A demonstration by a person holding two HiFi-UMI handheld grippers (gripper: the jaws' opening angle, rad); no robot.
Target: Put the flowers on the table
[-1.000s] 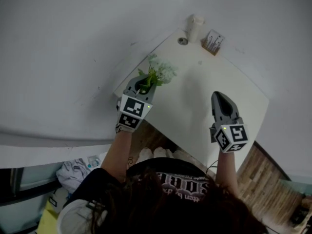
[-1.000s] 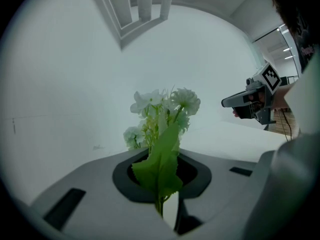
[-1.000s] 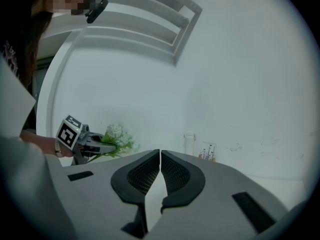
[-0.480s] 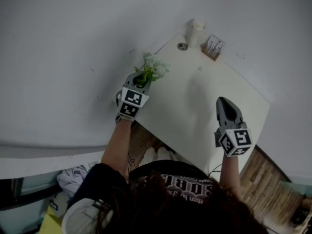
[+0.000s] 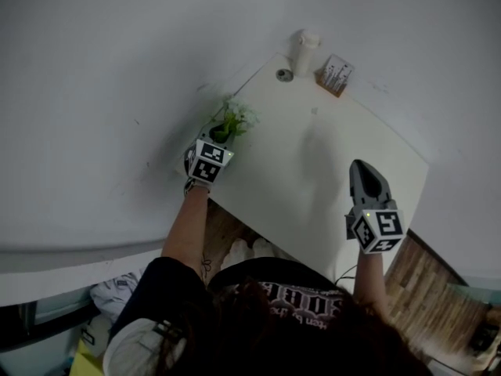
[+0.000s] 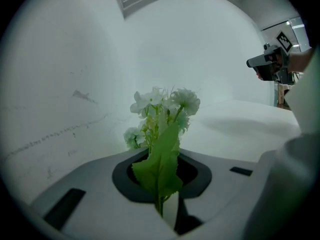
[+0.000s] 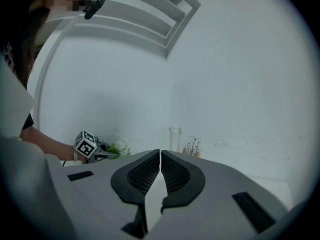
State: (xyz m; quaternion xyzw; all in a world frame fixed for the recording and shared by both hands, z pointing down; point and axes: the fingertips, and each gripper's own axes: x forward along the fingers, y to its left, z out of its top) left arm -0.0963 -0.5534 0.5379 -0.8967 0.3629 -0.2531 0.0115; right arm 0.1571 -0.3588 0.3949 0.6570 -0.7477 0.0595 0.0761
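Note:
A small bunch of white flowers (image 5: 232, 119) with green leaves sticks out of my left gripper (image 5: 218, 134), which is shut on the stems at the white table's (image 5: 313, 171) left edge, close to the wall. In the left gripper view the flowers (image 6: 162, 109) rise upright from between the closed jaws, a broad leaf in front. The same bunch (image 7: 119, 148) shows small at the left of the right gripper view. My right gripper (image 5: 365, 172) hovers over the table's right side with its jaws together and nothing between them (image 7: 160, 165).
At the table's far corner stand a white cylinder (image 5: 304, 50), a small round grey object (image 5: 284, 74) and a little card holder (image 5: 334, 75). White walls close in on two sides. Wooden flooring (image 5: 423, 288) shows at the right.
My left gripper has carried the flowers farther away and to the left, toward the wall-side edge of the table. The right gripper has barely moved.

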